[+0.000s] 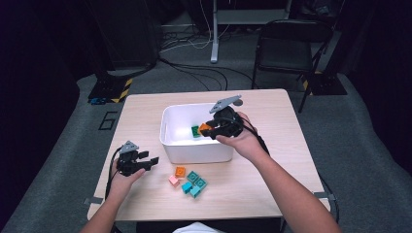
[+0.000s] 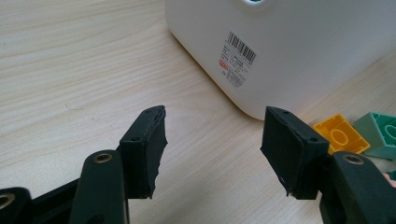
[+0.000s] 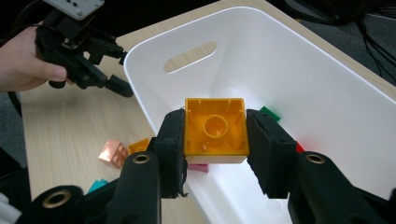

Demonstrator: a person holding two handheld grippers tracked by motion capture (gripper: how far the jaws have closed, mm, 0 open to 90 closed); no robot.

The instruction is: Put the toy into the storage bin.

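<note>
My right gripper [image 1: 210, 130] hangs over the white bin [image 1: 199, 153], shut on an orange block [image 1: 204, 127]. In the right gripper view the orange block [image 3: 215, 130] sits hollow side up, pressed between the gripper's [image 3: 215, 140] two black pads, above the white bin [image 3: 299, 65]. A green block [image 1: 195, 131] lies inside the bin. My left gripper [image 1: 147, 162] rests low over the table left of the bin, open and holding nothing. Its own view shows the left gripper [image 2: 212, 149] with bare wood between the pads, facing the white bin [image 2: 299, 42].
Loose blocks lie on the table in front of the bin: an orange one [image 1: 180, 171], a pink one [image 1: 173, 180], a teal pair [image 1: 197, 180] and a cyan one [image 1: 187, 187]. A yellow block [image 2: 338, 135] and green block [image 2: 380, 133] lie right of my left gripper's jaws.
</note>
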